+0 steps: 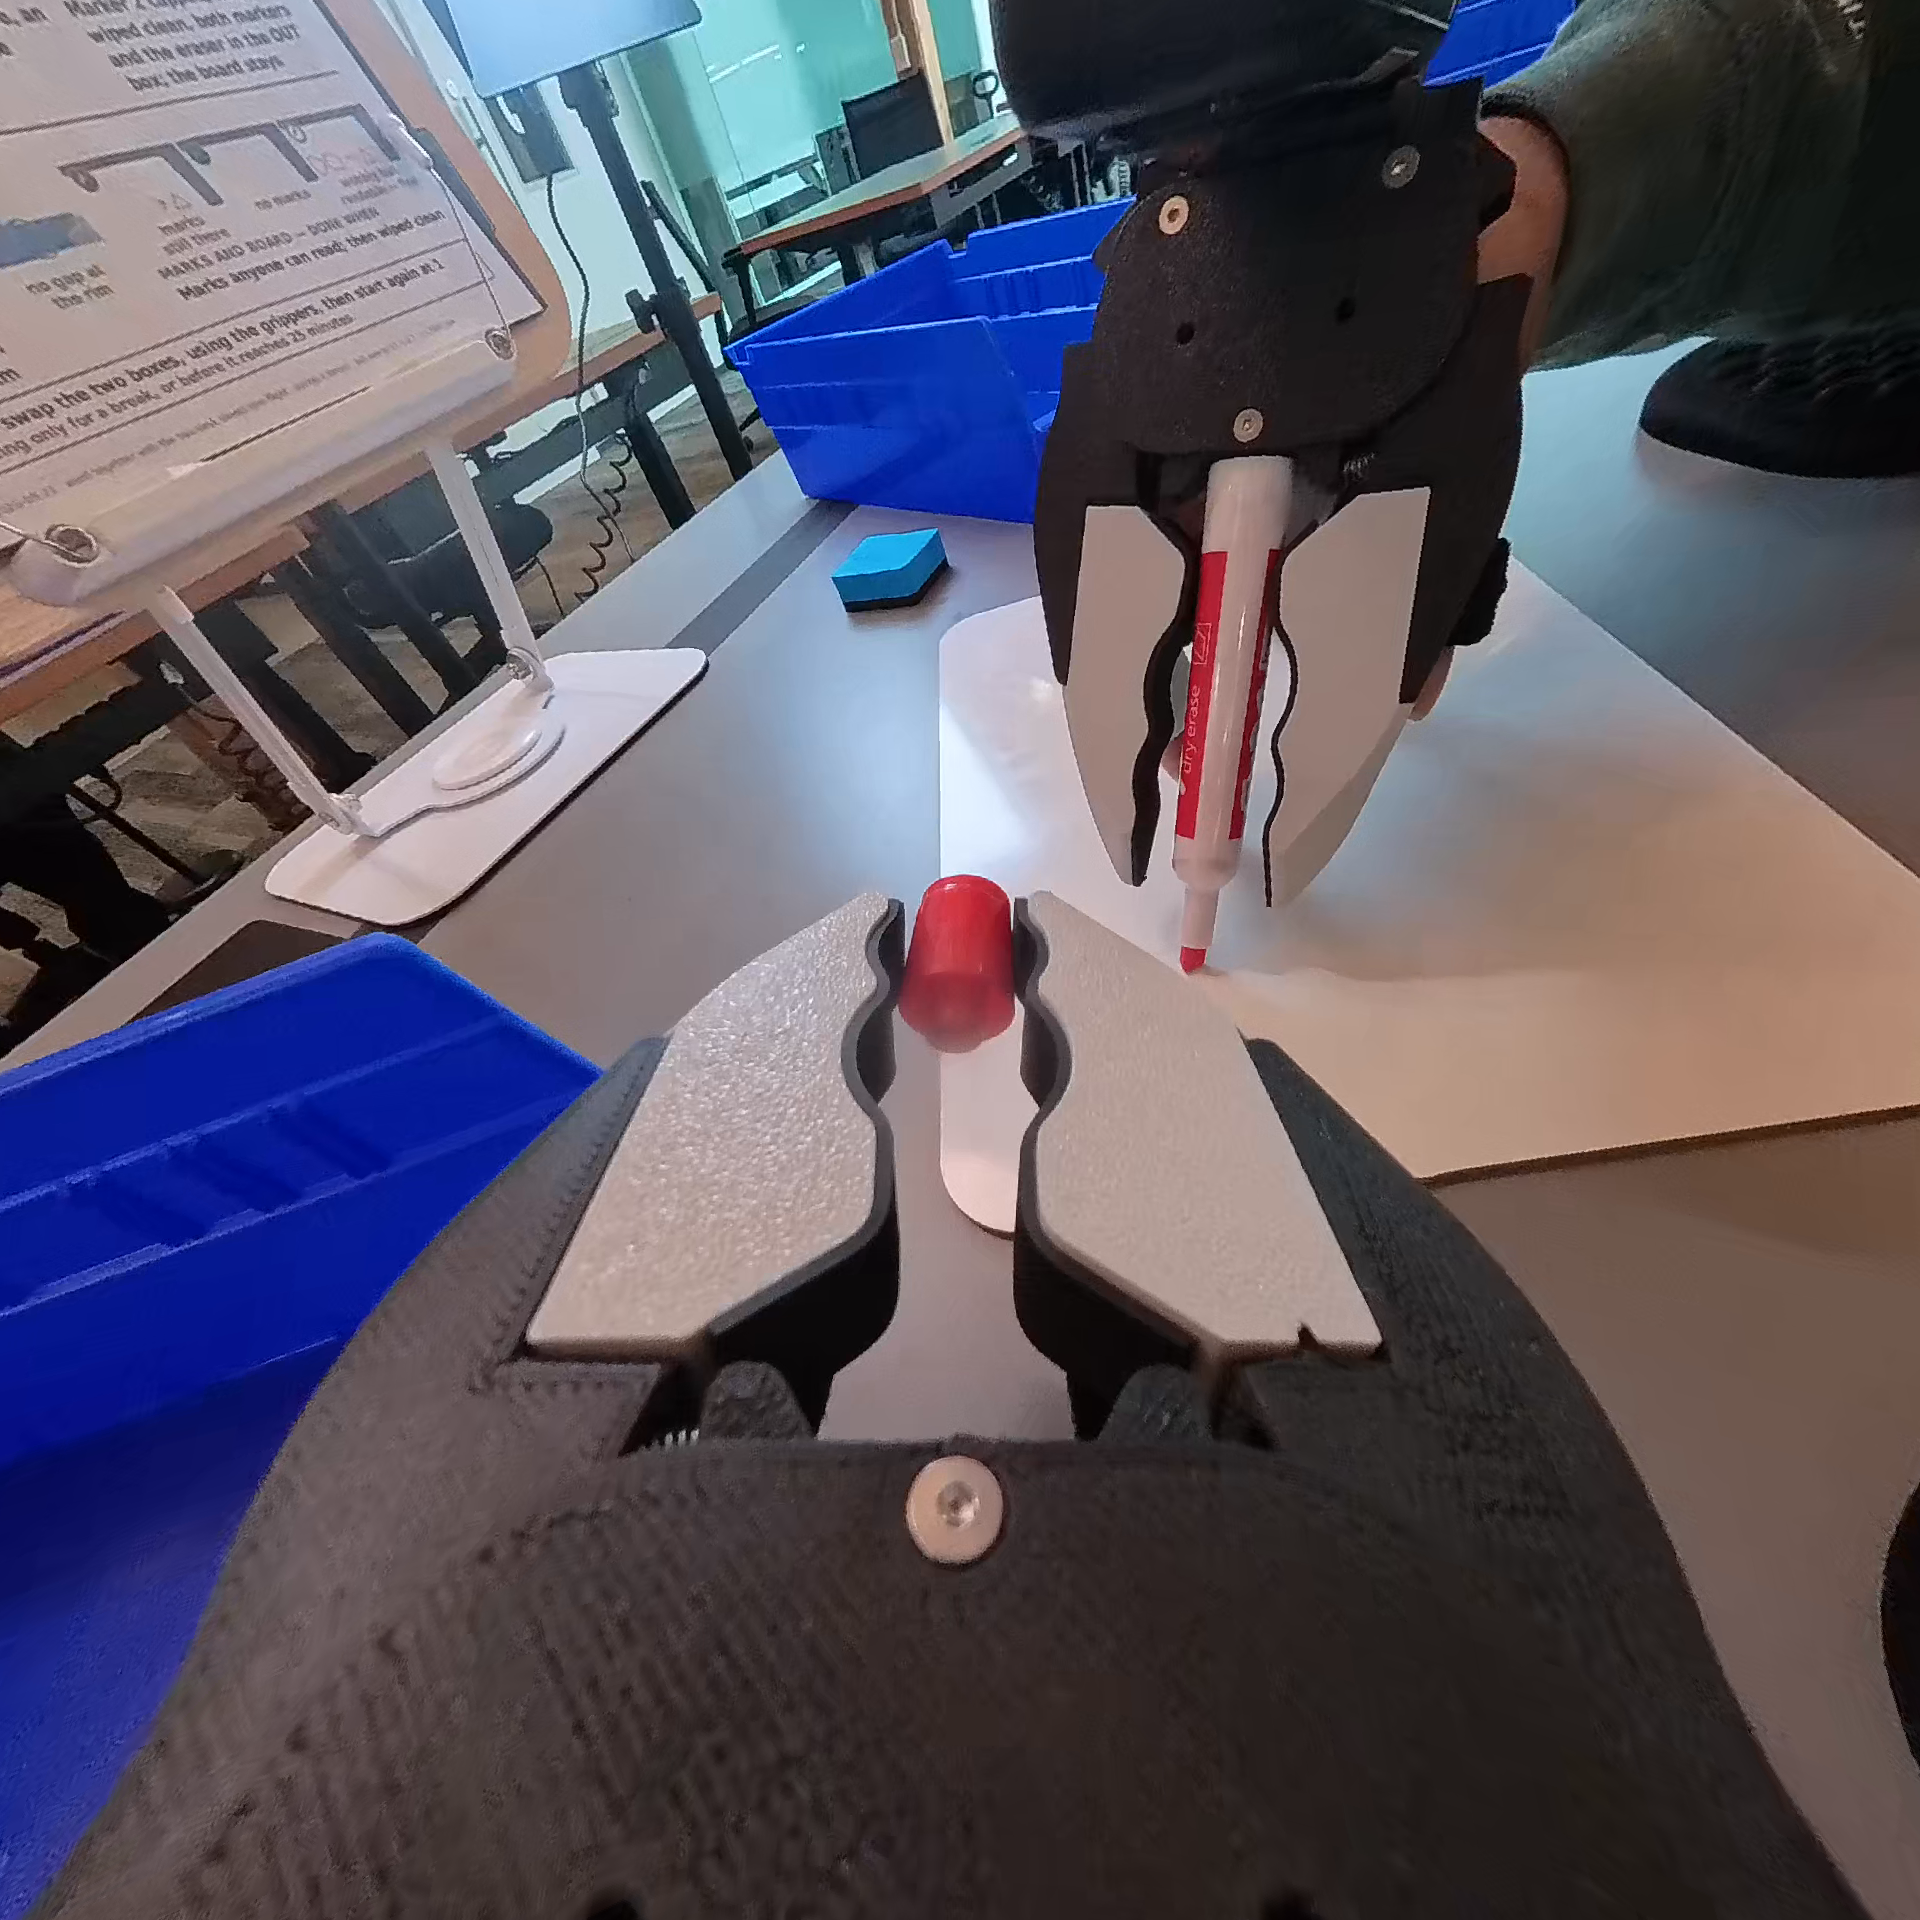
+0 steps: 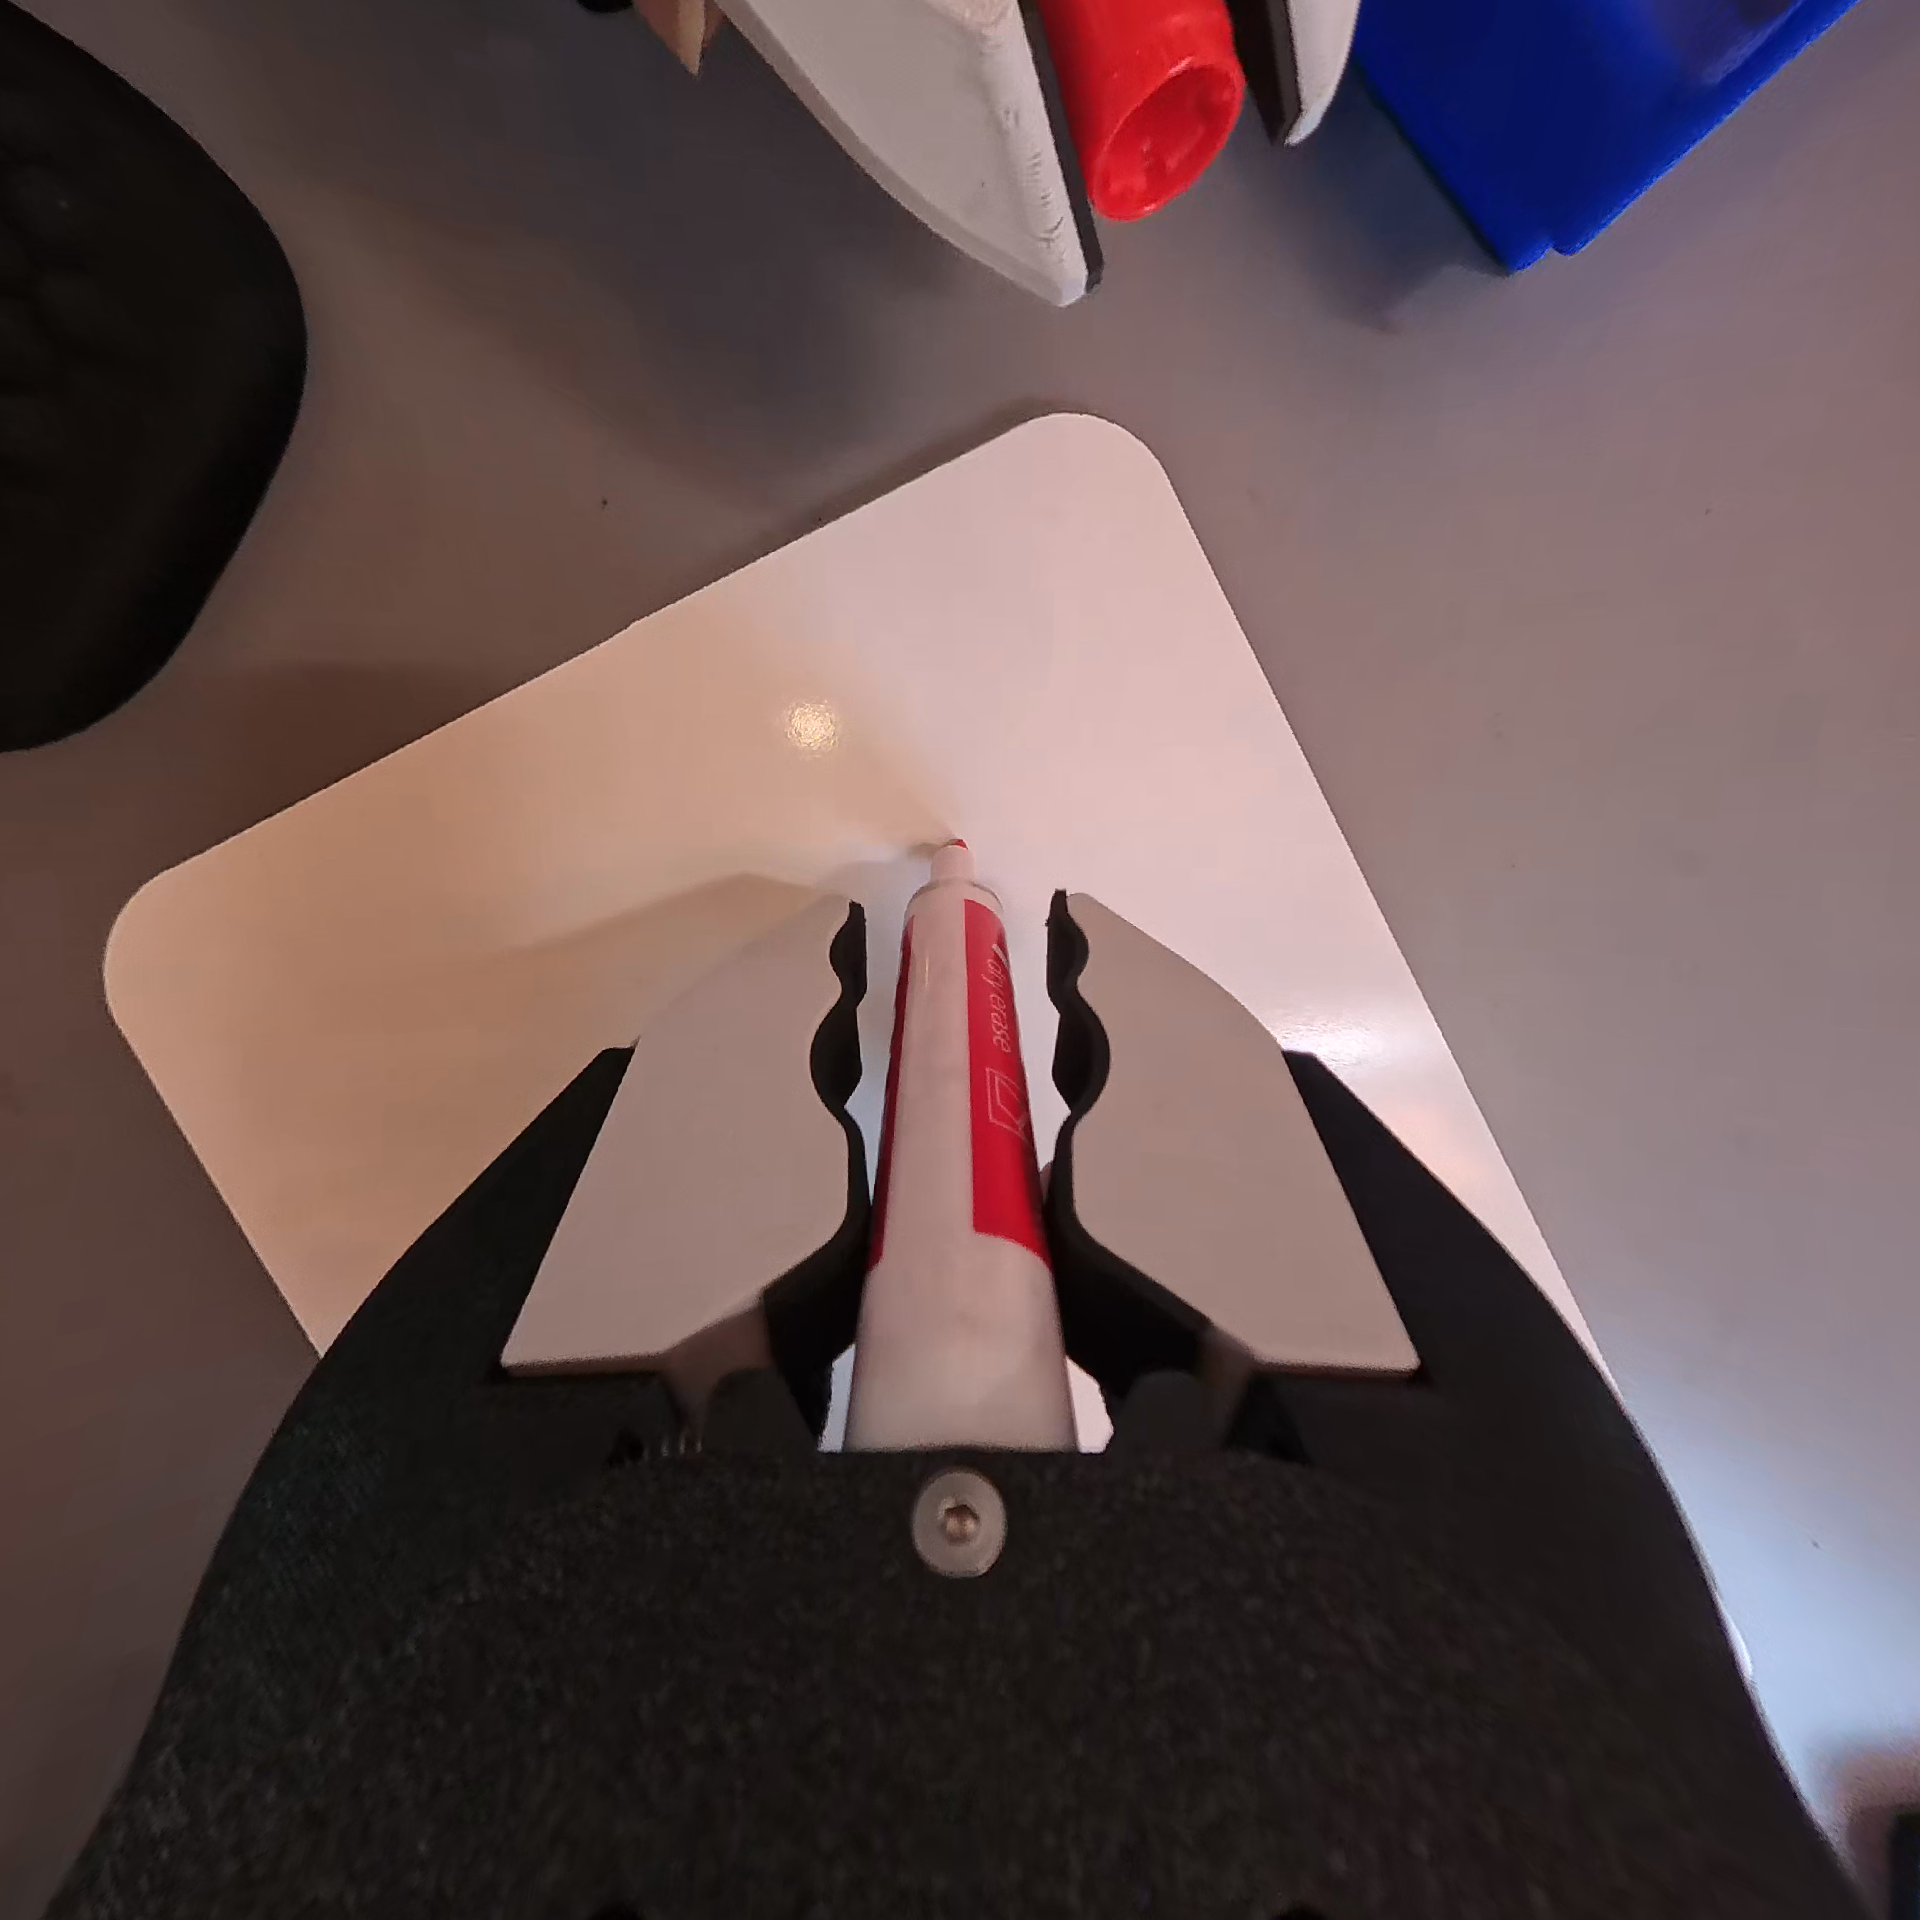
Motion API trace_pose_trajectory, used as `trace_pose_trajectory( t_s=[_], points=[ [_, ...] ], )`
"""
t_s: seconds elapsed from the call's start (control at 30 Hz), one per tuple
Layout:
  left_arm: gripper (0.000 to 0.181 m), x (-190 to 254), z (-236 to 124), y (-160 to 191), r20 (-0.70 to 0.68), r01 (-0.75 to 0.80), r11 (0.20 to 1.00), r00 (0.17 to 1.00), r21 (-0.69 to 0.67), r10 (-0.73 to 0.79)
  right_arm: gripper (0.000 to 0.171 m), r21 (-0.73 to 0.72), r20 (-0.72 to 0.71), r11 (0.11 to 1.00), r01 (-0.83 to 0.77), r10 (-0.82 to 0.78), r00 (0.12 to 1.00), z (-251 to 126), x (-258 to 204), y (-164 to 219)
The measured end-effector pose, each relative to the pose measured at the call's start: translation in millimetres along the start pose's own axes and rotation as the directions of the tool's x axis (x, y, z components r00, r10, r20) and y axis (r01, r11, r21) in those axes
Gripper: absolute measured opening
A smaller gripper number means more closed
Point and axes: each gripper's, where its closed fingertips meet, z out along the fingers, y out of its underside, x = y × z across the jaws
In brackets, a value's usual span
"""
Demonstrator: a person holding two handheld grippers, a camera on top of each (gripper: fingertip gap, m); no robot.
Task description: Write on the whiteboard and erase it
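Pinching marker upright, right gripper sets tip on blank whiteboard to write; left gripper parks clamped cap aside.

Whiteboard flat on the tabletop, eraser beyond its far corner, bin behind the eraser, document stand to the left.

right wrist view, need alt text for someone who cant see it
The right tongs grip a red and white marker, its tip at the blank whiteboard on a grey table. Beyond, the left tongs hold the red cap beside a blue bin.
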Motion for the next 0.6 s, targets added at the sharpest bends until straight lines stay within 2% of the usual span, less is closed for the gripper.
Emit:
trace_pose_trajectory(
  t_s=[0.6],
  points=[
    [0.020,3.1,-0.3,-3.6,-0.007,-0.016,1.000,1.000,0.000,0.016,0.033,-0.064,0.003,0.995,0.071,-0.071,0.998,5.8,-2.2,-5.3]
  ],
)
